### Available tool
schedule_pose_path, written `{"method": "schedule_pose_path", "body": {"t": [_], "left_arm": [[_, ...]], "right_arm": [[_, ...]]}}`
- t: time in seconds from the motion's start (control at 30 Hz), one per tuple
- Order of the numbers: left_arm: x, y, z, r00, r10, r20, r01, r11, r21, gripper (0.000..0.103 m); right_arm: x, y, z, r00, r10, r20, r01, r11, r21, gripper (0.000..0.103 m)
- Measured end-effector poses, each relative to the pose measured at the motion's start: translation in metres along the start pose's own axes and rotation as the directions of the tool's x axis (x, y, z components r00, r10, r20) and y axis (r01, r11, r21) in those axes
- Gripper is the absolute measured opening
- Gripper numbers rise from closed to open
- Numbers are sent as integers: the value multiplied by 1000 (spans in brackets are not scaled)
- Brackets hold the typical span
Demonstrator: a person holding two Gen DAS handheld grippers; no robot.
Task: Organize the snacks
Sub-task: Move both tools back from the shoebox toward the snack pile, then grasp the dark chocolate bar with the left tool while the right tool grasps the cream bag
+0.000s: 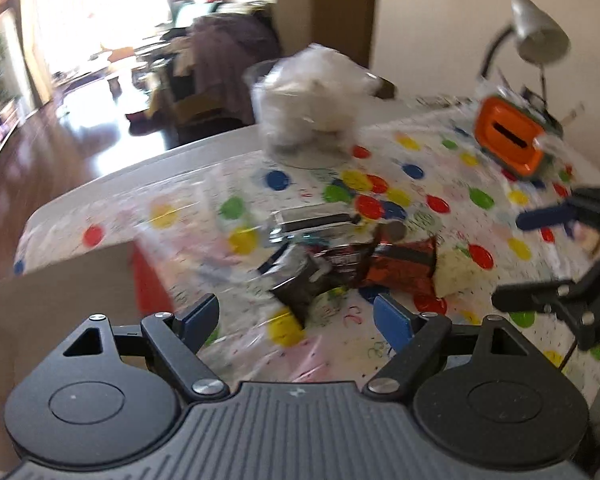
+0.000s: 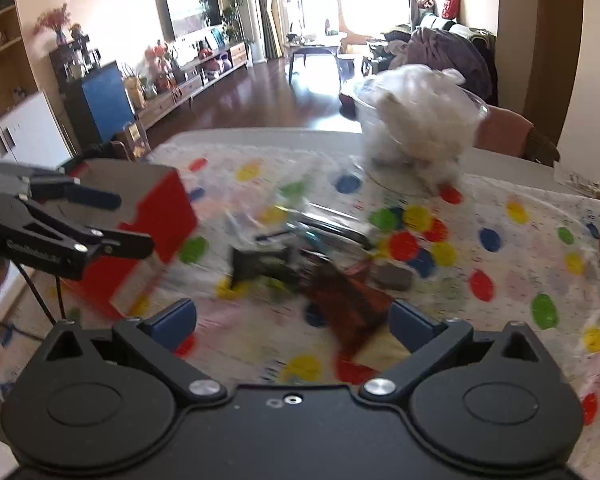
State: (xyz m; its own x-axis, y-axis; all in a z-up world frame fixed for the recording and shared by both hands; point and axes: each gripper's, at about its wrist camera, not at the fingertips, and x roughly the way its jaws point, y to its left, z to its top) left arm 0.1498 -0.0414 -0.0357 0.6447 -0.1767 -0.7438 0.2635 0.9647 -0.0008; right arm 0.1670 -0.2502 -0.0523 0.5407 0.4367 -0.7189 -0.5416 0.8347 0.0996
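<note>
A pile of snack packets lies mid-table on the dotted cloth: a dark packet (image 1: 300, 280) (image 2: 260, 264), an orange-red packet (image 1: 400, 268) (image 2: 348, 300) and a silver packet (image 1: 312, 220) (image 2: 328, 228). My left gripper (image 1: 296, 318) is open just short of the dark packet, nothing between its blue pads; it shows at the left (image 2: 116, 222) in the right wrist view. My right gripper (image 2: 294, 320) is wide open and empty before the orange-red packet, and appears at the right (image 1: 536, 258) in the left wrist view. Both views are motion-blurred.
A cardboard box with red sides (image 1: 152, 280) (image 2: 156, 232) stands left of the pile. Behind the pile is a clear bowl holding a white bag (image 1: 312, 100) (image 2: 416, 120). An orange container (image 1: 508, 136) and a desk lamp (image 1: 540, 32) stand at the back right.
</note>
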Motion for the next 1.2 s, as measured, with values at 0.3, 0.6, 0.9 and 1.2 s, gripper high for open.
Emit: {"method": "schedule_pose_path", "body": {"t": [0.3, 0.6, 0.9, 1.2], "left_arm": [[68, -15, 25, 991, -32, -129, 46, 992, 113, 85], [127, 1, 41, 955, -43, -293, 91, 984, 153, 85], [164, 8, 42, 928, -34, -371, 125, 967, 224, 77], [184, 1, 35, 919, -35, -393, 141, 959, 245, 68]], "right_arm": [[34, -57, -14, 995, -26, -92, 21, 998, -55, 103], [75, -73, -22, 982, 18, -188, -54, 980, -189, 100], [102, -84, -25, 969, 27, -244, -90, 964, -250, 93], [121, -75, -33, 965, -1, -262, -92, 936, -341, 84]]}}
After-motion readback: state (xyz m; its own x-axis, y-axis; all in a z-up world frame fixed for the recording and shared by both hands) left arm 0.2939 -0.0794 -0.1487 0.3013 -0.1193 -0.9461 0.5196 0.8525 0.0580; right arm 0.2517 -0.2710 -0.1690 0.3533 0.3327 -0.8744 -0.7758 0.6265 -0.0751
